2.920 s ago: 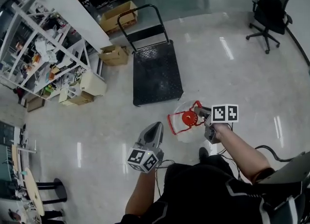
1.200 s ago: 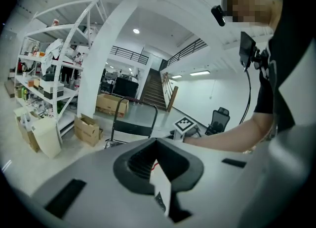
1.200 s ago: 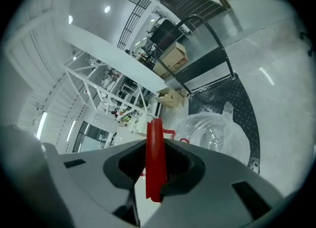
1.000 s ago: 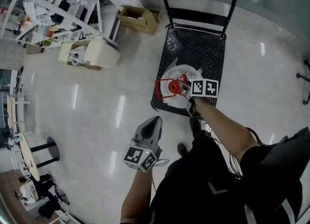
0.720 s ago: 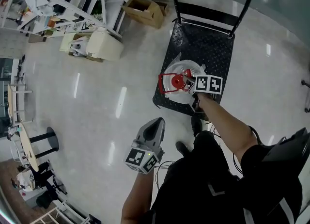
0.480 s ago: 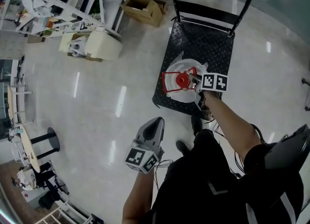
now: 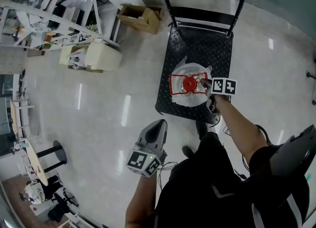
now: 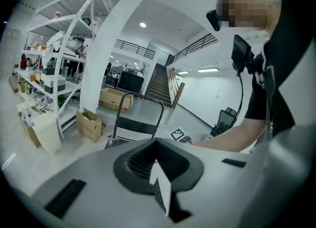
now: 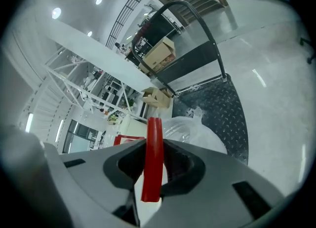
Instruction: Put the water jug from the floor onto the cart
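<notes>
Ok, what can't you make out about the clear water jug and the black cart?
Whether the clear water jug stands on the black platform cart: head view looks straight down; in the right gripper view the right gripper covers its base.
Cart wheels: hidden under it, head view.

Black cart (image 7: 210,49) on floor (image 7: 118,79), water jug (image 7: 185,96) above

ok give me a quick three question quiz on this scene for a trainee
1. True or false: the left gripper holds nothing.
2. In the head view, the water jug is over: A the floor, B the cart deck, C a cardboard box?
3. Fill in: the right gripper is shut on the jug's ___ handle.
Key: 1 true; 2 B; 3 red.
</notes>
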